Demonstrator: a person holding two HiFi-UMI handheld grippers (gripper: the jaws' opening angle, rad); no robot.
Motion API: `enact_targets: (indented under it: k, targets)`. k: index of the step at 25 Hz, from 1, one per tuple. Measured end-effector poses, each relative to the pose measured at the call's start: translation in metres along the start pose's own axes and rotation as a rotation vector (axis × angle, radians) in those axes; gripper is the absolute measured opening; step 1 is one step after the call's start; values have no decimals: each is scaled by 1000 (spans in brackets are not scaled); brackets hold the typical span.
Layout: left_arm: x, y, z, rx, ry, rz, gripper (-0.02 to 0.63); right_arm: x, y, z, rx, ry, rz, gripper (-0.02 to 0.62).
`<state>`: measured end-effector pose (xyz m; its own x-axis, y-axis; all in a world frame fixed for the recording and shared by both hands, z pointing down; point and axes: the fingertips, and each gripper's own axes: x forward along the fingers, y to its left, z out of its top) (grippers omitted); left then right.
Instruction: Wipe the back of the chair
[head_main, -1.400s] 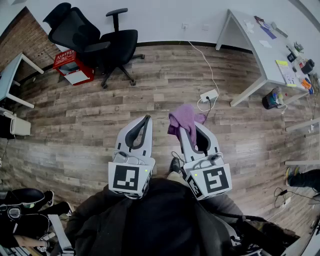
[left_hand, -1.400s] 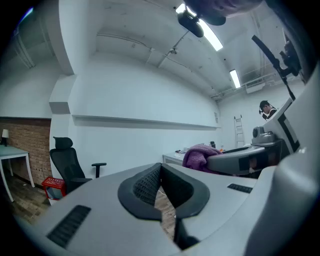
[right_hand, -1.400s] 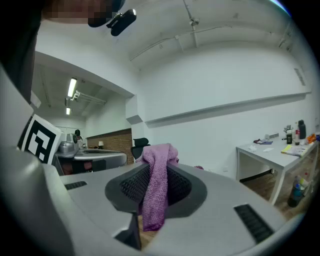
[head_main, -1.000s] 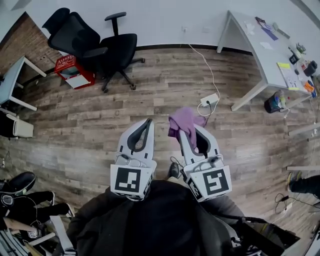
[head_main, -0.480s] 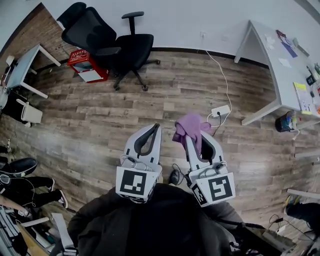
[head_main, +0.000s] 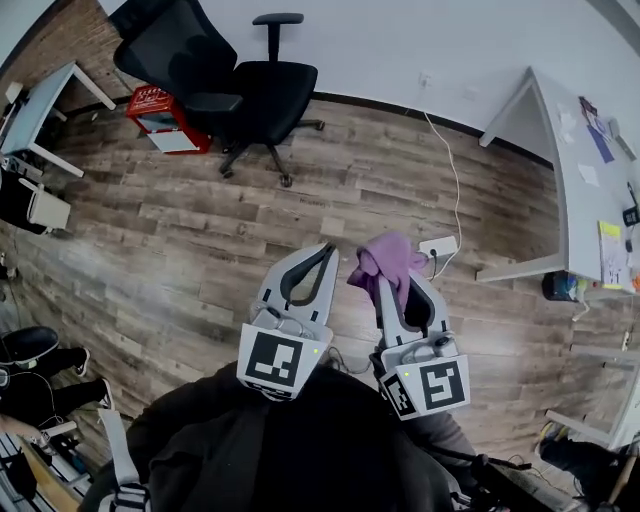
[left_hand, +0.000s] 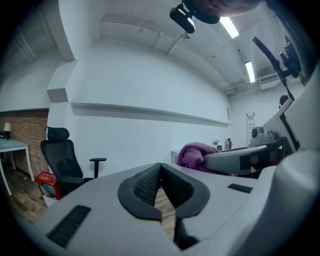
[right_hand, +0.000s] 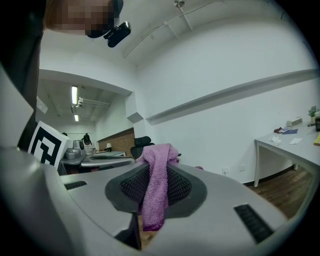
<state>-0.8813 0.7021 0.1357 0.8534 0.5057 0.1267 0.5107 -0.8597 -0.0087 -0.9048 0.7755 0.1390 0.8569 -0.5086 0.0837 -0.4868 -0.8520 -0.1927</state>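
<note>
Left gripper (head_main: 327, 248): jaws pressed together, nothing between them.
Right gripper (head_main: 398, 279): clamped on purple cloth (head_main: 385, 257) (cloth drapes over the jaws).
Office chair (head_main: 232, 78): black, by the wall, well apart.

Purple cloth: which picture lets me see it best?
The right gripper view. The purple cloth hangs close up there, pinched between the jaws of the right gripper. The head view shows it smaller, bunched at that gripper's tip. The left gripper view shows only a purple lump off to the side.
</note>
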Motion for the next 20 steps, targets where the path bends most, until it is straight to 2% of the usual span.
enact_targets:
  k: [5,12,20]
  targets:
    - [59,60,17,15,-11,11,9,82,-18,21,5,-15,26,71]
    - [114,139,19,32,7,29,9,177,-32,35,-1,-24,53,71]
    - [172,152,20,1,16,-44,9,214,-70,44,-13,-8,-17,71]
